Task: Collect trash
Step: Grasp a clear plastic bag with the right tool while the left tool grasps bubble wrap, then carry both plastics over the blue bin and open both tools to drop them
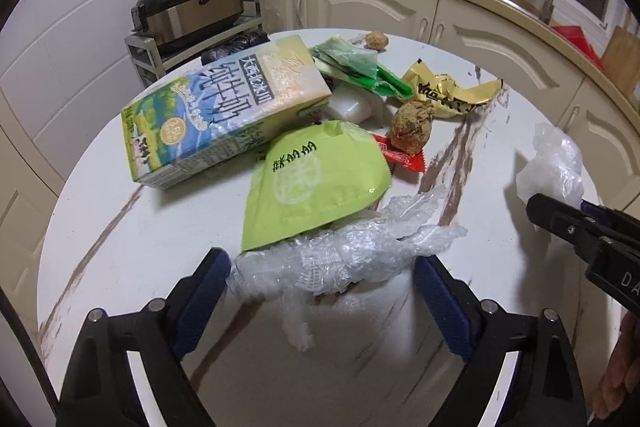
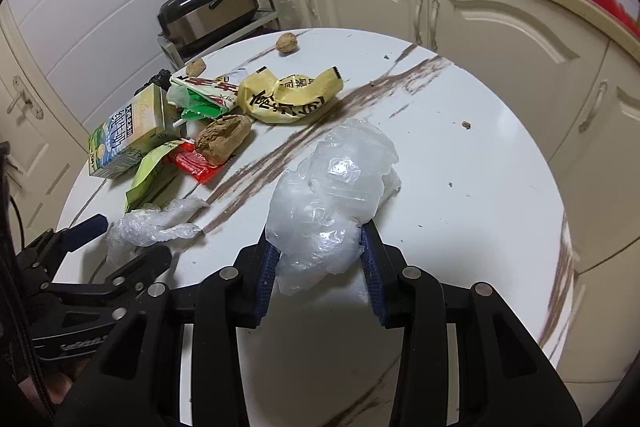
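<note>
The round white counter (image 1: 120, 267) with brown veining carries a heap of trash. In the left wrist view a milk carton (image 1: 216, 111) lies on its side in the upper left of the heap, closed; what it holds cannot be told. Against its lower right edge lies a light green pouch (image 1: 316, 183), flattened and partly over a red wrapper (image 1: 402, 157). A brown lump (image 1: 412, 129) sits on that red wrapper, and a crumpled yellow wrapper (image 1: 448, 93) lies just above it. Green plastic wrapping (image 1: 352, 65) lies at the top of the heap, with a second small brown lump (image 1: 377, 40) beyond it near the counter's far edge.

The left hand-held gripper (image 1: 322, 281) is spread wide, its blue-padded fingers (image 1: 204, 291) standing either side of a crumpled clear film (image 1: 340, 251) at the lower centre of the frame; the film lies between them and under the green pouch's lower edge, and it is not pinched.

In the right wrist view the right hand-held gripper (image 2: 320, 267) is closed onto a crumpled clear plastic bag (image 2: 332, 191), the bag bulging up and forward from between the pads at the frame's centre. Its contents cannot be made out.

On a rack in the upper left stands a dark cooker (image 1: 188, 7).
</note>
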Motion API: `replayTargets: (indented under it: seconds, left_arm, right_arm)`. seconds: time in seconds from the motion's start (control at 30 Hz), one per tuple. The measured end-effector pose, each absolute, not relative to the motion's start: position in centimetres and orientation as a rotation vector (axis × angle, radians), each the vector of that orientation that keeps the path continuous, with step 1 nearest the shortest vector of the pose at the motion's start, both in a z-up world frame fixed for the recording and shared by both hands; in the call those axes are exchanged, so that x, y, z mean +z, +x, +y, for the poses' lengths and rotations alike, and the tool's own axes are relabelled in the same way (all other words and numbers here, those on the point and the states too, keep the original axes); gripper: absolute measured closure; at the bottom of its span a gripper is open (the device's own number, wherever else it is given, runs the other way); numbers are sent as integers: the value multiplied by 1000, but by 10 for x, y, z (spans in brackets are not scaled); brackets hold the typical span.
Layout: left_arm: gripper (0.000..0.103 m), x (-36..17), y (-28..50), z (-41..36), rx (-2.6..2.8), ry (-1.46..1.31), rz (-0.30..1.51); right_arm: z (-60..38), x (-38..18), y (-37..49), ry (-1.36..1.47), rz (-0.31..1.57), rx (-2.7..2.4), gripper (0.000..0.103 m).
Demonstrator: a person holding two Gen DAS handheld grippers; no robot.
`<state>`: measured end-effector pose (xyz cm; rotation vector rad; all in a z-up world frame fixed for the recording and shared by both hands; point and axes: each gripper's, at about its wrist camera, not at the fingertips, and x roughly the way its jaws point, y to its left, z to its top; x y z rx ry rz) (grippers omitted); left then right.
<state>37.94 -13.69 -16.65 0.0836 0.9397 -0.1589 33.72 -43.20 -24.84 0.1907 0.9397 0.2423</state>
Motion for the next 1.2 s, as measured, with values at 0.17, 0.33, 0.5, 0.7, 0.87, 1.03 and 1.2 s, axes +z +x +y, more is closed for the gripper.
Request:
replayTargets:
  seconds: [0.17, 0.33, 0.5, 0.7, 0.87, 1.03, 1.2]
  left_arm:
    - [68, -166, 382, -131, -193, 42, 925]
    - [84, -167, 380, -117, -227, 10, 930]
    - [88, -159, 365, -120, -251, 7, 924]
    - [88, -145, 337, -126, -294, -4, 897]
    - [88, -126, 319, -139, -326, 8, 861]
    - [88, -100, 304, -169, -374, 61, 794]
    - [88, -80, 296, -222, -458, 113, 727]
  right_arm:
    - [-438, -248, 333, 203, 931, 241, 66]
    - [-440, -248, 328, 215, 928, 244, 66]
    - [-440, -247, 323, 217, 925, 248, 66]
    - [-444, -243, 314, 221, 912, 244, 66]
    - [-455, -237, 302, 234, 891, 226, 66]
    - [-478, -224, 281, 258, 842, 187, 66]
    - [-512, -206, 256, 281, 782, 128, 66]
